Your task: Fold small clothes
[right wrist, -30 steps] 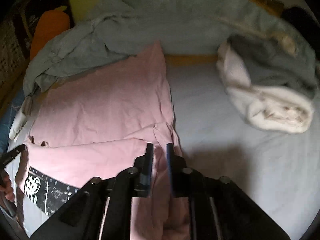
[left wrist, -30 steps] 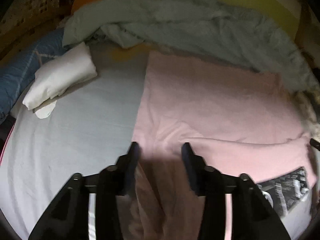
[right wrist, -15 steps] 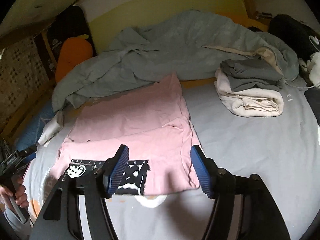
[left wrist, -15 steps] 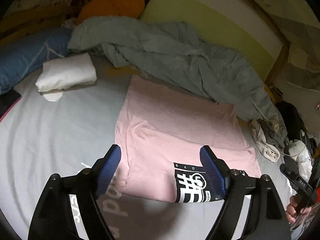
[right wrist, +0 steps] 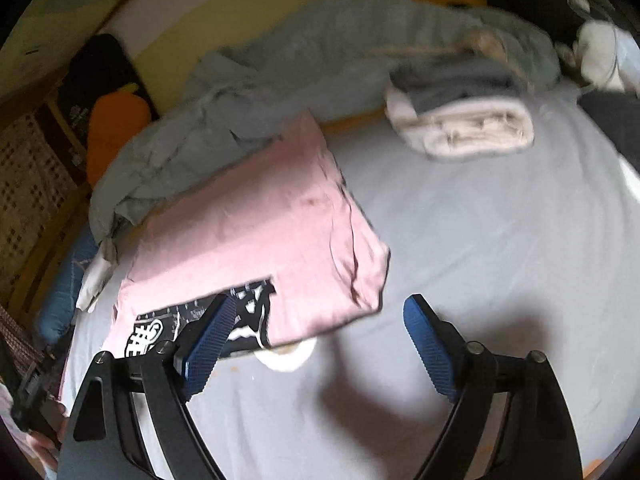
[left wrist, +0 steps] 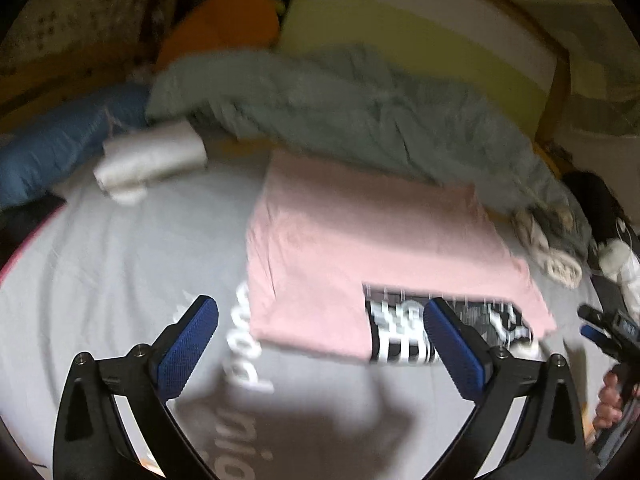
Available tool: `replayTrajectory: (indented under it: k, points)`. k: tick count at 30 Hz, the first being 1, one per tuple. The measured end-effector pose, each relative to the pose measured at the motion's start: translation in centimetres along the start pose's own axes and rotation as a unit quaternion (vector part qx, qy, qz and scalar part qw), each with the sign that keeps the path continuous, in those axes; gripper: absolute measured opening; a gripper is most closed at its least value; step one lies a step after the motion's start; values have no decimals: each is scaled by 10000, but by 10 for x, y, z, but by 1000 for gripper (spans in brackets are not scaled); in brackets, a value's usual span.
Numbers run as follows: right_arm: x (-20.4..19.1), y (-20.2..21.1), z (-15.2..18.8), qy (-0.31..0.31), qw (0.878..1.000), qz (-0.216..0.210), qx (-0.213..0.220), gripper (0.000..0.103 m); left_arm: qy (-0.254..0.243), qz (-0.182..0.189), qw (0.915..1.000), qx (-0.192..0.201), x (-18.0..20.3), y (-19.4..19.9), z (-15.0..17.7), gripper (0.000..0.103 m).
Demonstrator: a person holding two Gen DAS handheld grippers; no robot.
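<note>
Pink shirt, one; grippers, two.

Grey bed, yellow-striped wall

One pink shirt lies on the bed. There is one folded white garment, one crumpled grey-green blanket, one orange cushion, one blue pillow, and one stack of two folded pieces, grey over cream.
</note>
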State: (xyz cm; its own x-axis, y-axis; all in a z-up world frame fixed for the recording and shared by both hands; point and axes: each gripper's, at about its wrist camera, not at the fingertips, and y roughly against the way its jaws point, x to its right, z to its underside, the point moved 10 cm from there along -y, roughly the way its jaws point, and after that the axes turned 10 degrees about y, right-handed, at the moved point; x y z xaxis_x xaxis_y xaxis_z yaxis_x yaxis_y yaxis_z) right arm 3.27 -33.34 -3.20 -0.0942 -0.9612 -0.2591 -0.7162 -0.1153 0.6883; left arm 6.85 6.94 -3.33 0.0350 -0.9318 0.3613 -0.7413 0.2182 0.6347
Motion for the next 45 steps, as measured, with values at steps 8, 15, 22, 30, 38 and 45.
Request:
replayTrajectory:
  k: [8,15,22,30,38,45]
  points:
    - [1,-41,23,-504,9943,-705,-627,82,775,421,9864,-1388,-18,-54,42,83]
    - [-1,-66,28,-924,9896,-983,-501,69,1284,923,9780,-1358,-6,-68,43,82]
    - [6,-76,16,-434,9969,-451,-482,31,1483,565,9819,-1035,-23,-83,27,30]
    - [3,-46,12,-540,9970,-469,-297,9,802,212,9942,-679,-18,-50,26,12]
    - [-8,41,54,-556,9972,-485,-115,9,921,415,9940,-427,-15,41,52,12]
    - [-14,72,65,-575,9953,-776,58,9,1337,300,9877,-748,-24,60,67,12]
